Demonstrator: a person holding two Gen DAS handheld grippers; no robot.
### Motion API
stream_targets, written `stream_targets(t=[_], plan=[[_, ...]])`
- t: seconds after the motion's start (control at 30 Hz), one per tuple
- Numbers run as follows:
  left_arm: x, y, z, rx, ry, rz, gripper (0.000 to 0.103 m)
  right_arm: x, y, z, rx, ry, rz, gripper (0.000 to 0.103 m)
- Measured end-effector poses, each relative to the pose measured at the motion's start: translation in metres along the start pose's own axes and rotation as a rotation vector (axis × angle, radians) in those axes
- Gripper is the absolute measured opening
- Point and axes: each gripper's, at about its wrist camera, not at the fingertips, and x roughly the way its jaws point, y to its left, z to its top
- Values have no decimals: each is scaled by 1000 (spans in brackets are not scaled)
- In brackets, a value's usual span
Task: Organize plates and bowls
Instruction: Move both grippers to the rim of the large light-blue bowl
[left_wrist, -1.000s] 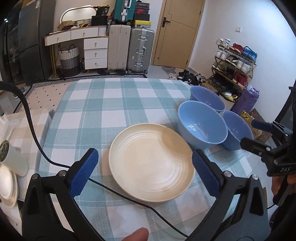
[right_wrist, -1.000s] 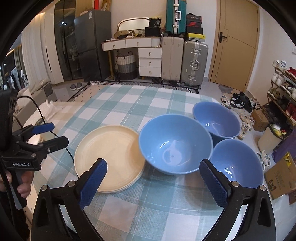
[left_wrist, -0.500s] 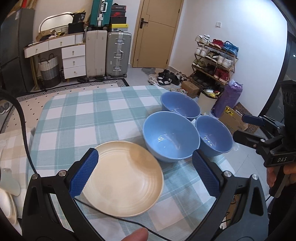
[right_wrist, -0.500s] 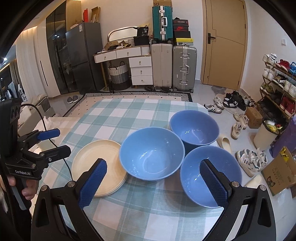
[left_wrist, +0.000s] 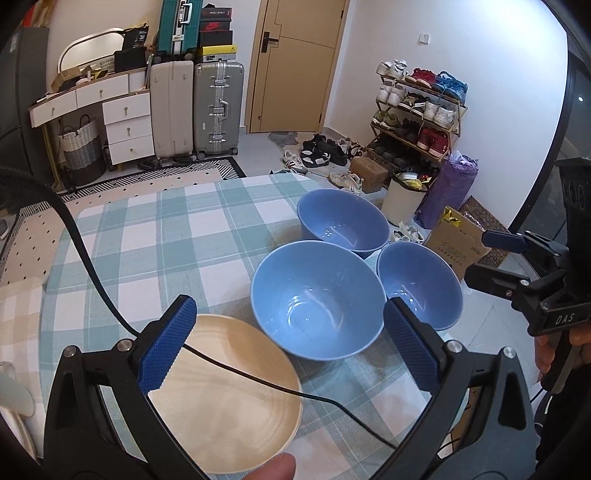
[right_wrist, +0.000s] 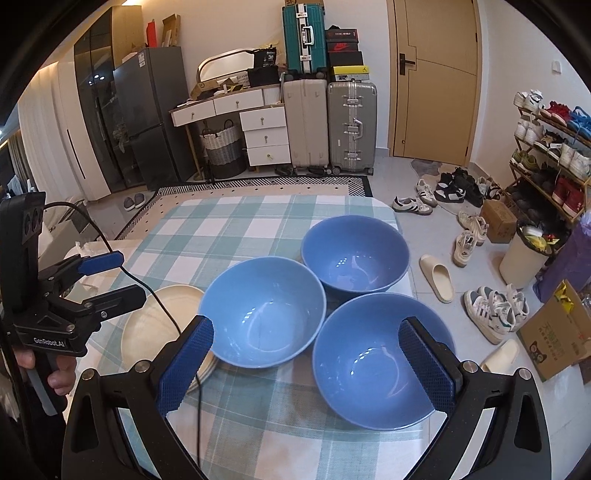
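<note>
Blue bowls (right_wrist: 264, 317) sit unstacked; we hover both spread tools, left tool (left_wrist: 284, 345) and right tool (right_wrist: 306, 363), ready to grip one.

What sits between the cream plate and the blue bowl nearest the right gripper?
The middle blue bowl sits between the cream plate and the nearest bowl, overlapping the plate's rim; the right wrist view shows it.

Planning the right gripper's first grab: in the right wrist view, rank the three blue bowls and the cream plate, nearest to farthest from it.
1. Near-right bowl, between the right gripper's fingers.
2. Middle bowl, just left.
3. Cream plate, far left, and back bowl, behind: too close to call.
</note>
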Motion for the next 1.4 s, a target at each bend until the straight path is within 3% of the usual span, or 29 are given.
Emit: stream_targets(t=[0.7, 1.4], plan=[[99, -6, 53, 4, 49, -19, 101, 55, -56, 30, 67, 44, -40, 102], [189, 3, 98, 5, 106, 17, 101, 107, -103, 57, 145, 76, -73, 102]])
